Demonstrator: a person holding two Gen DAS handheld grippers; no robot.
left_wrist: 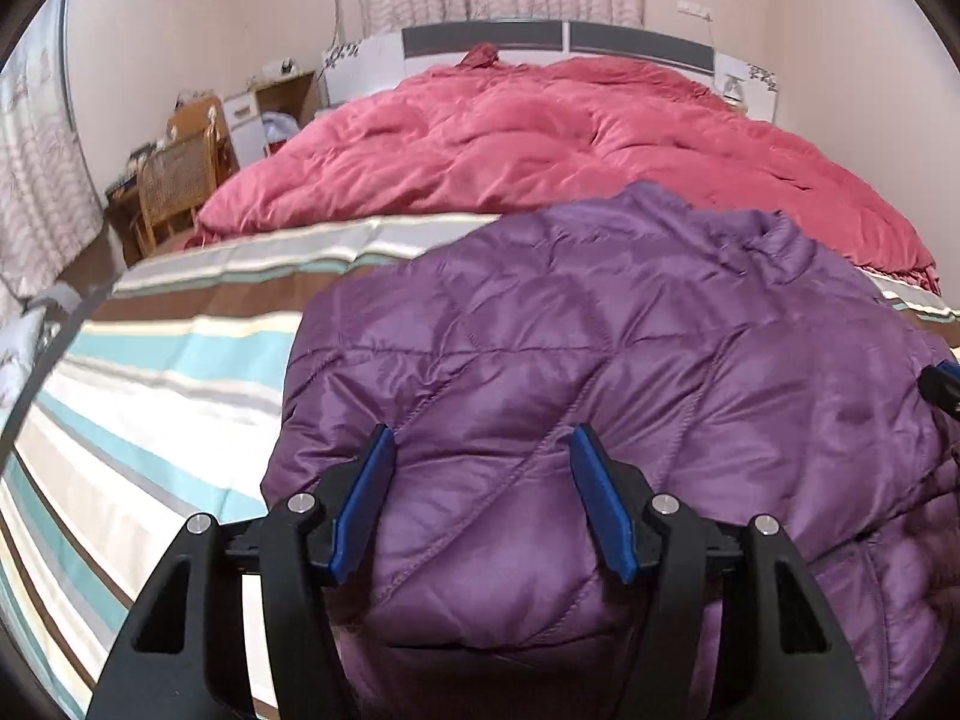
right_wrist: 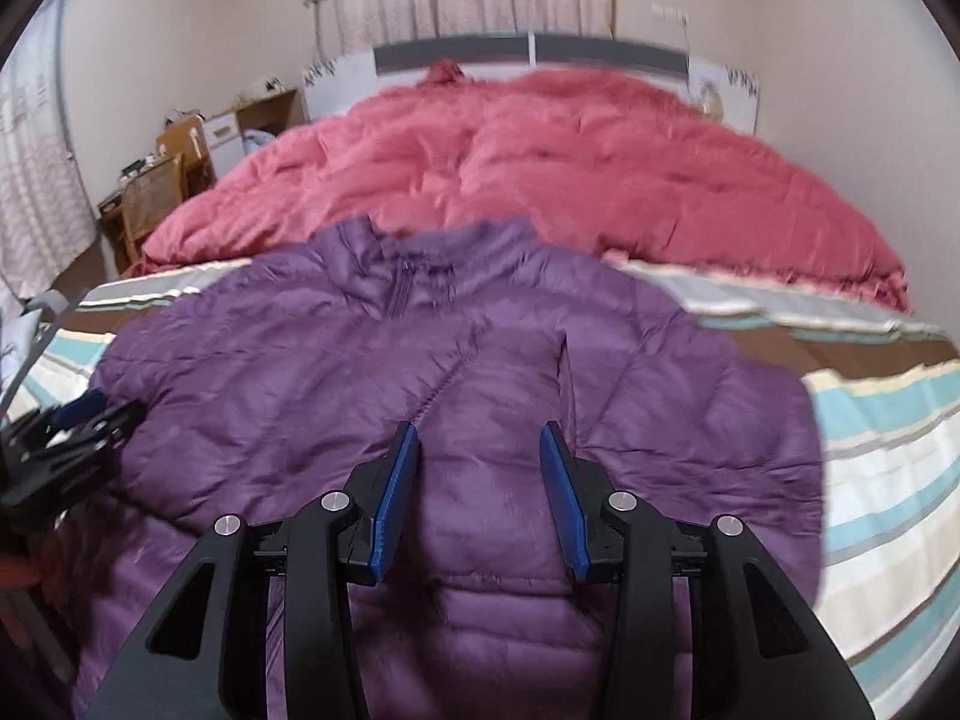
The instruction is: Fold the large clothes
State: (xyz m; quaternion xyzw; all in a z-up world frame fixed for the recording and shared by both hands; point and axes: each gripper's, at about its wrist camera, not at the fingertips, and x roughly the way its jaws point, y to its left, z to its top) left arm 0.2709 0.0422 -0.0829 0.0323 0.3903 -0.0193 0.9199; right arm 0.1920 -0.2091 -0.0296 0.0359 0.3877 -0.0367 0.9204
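- Striped bedsheet [left_wrist: 150, 420] on the left — flat, smooth cotton by the look of it; the jacket should slide across it easily rather than snag.
- Left gripper [left_wrist: 480, 501]: jaws spread, blue pads clear of the fabric, nothing pinched; it hovers over the jacket's left part, near the hem.
- Purple quilted jacket [right_wrist: 480, 372] lies front up across the near end of the bed, collar toward the red duvet [right_wrist: 540, 150], zip running down the middle; it looks light, puffy and soft, with a slick shell — likely to spring back after a fold and to slip from a shallow pinch; I would take it at a stitched seam, the hem or a sleeve edge, where the padding is thin.
- Right gripper [right_wrist: 480, 498]: jaws apart, holding nothing, poised above the lower front near the zip.
- The jacket's right sleeve seems folded in or tucked; I cannot tell which.
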